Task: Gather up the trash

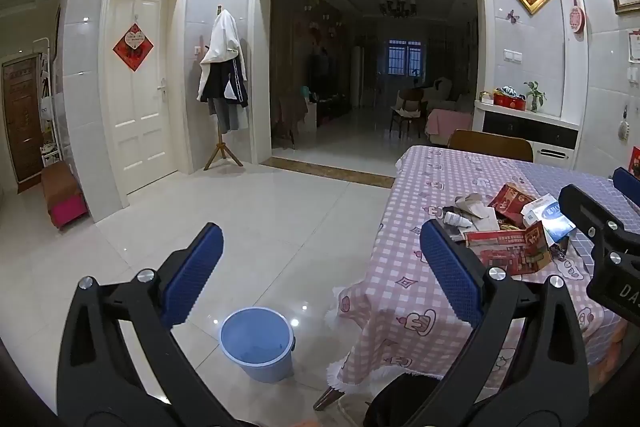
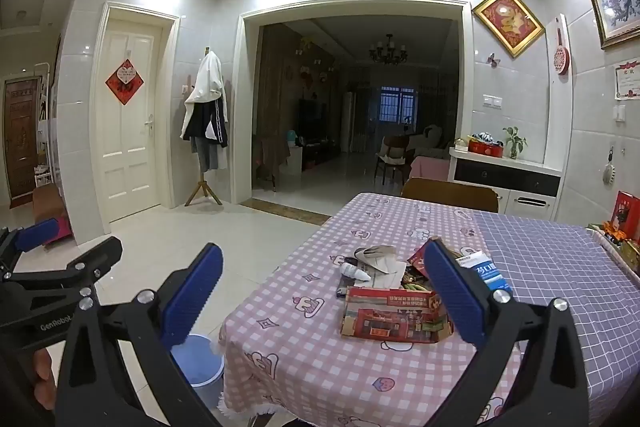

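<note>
checked tablecloth table (image 2: 320, 367): trash pile (image 2: 394, 283); floor: blue bucket (image 1: 256, 345).

We record a lived-in home, dining area. Evidence: white tiled walls and glossy floor tiles (image 1: 248, 211); panelled white door (image 1: 138, 87) bearing a red diamond decoration (image 1: 133, 47); coat stand (image 1: 224, 83) hung with jackets; desk under a pink checked cloth (image 2: 320, 307); wooden chair (image 2: 448, 193); framed pictures (image 2: 508, 19); sideboard with a potted plant (image 2: 514, 143); wide opening to a dim living room with chandelier (image 2: 388, 51).
</note>
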The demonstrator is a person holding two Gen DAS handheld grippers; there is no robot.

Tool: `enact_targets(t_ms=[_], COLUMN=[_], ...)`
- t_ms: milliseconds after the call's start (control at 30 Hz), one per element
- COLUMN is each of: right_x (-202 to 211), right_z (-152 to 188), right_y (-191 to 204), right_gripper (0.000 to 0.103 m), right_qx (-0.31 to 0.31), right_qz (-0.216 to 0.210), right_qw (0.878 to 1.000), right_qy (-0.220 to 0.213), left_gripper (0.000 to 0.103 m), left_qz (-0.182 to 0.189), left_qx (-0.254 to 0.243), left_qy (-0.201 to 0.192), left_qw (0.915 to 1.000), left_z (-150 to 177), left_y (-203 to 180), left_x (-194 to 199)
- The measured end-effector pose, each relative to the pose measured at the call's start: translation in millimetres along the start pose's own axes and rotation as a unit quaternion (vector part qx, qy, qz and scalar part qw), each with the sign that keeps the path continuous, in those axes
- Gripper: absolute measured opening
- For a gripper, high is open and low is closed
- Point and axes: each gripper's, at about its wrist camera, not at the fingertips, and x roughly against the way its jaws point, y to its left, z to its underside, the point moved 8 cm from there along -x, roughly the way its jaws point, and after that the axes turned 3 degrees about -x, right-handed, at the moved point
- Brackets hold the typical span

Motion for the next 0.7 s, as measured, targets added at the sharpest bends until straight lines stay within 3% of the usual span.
enact_targets(t_ms=[700], right_x=[-9], right_z=[12], right_y=[-1], right_gripper=[0.099], right_qx=[0.001], right_qz=[-0.001], right_qw=[1.0], right_qy=[0.012], left_gripper=[0.097], left_qz=[0.003], left_qx=[-0.003], left_qy=[0.005], left_qw=[1.0], left_z=[2], left_y=[-2], left_x=[-3])
